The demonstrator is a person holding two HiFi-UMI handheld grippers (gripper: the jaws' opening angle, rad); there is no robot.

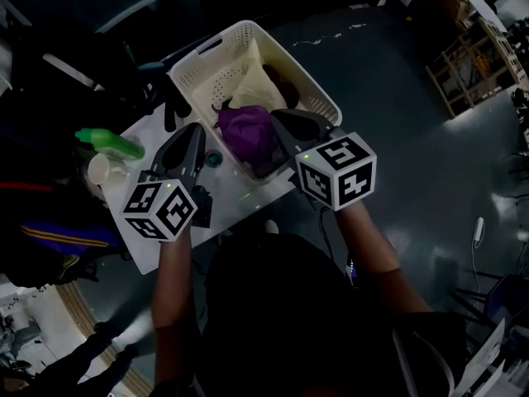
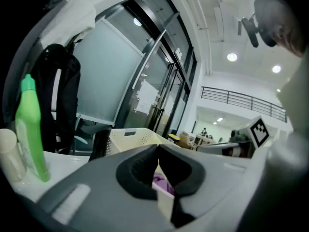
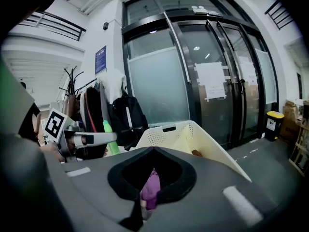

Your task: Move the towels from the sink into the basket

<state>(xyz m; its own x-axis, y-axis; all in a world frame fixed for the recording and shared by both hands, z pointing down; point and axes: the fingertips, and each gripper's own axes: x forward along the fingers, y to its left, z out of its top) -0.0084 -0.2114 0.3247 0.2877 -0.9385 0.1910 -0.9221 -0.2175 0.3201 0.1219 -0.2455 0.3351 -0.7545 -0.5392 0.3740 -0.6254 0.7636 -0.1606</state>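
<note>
Basket [image 1: 201,66]: cream perforated plastic, upright on white counter [image 1: 235,205], long axis slanting away. Purple towel [image 1: 245,128]: crumpled heap inside, at near end. Pale yellow towel [image 1: 245,91]: bunched just behind purple towel, mid-basket. Dark reddish cloth [image 1: 277,83]: far right side, unclear.

We saw a green bottle [image 1: 110,143] beside a white cup [image 1: 99,170], a black backpack [image 3: 126,117], a yellow-lidded bin [image 3: 273,116] by glass doors [image 3: 212,81].
</note>
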